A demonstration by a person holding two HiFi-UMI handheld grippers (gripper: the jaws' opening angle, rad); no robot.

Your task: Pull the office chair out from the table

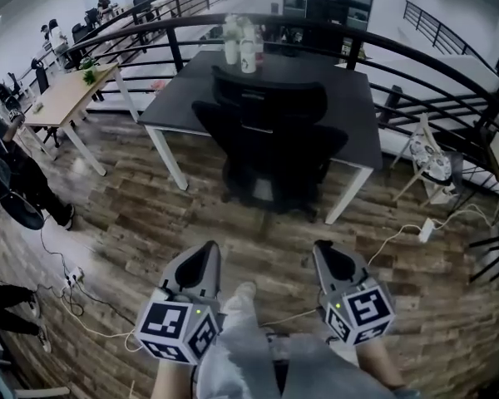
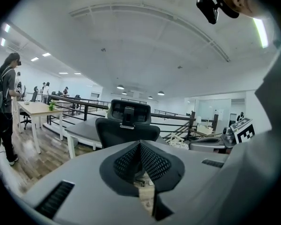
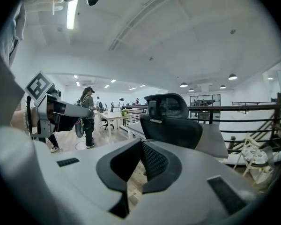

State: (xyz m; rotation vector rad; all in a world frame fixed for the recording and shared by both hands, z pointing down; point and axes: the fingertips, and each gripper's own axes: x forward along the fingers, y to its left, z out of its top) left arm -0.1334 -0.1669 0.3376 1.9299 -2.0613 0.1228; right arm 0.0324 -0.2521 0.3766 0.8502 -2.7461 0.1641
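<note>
You can't see the seat of the black mesh office chair (image 1: 270,148), it's hidden behind the backrest at the dark grey rectangular table (image 1: 349,106). Housings of your left gripper (image 2: 140,144) and right gripper (image 3: 141,143) block the chair's lower half in their views. The pale bottles (image 1: 239,44) on the table are too blurred to identify.

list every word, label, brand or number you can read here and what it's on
No text can be read anywhere.
Cubes on the left tool and right tool: only black-and-white square patterns, no letters.
Labels on the bottles on the dark table: too small to read.
</note>
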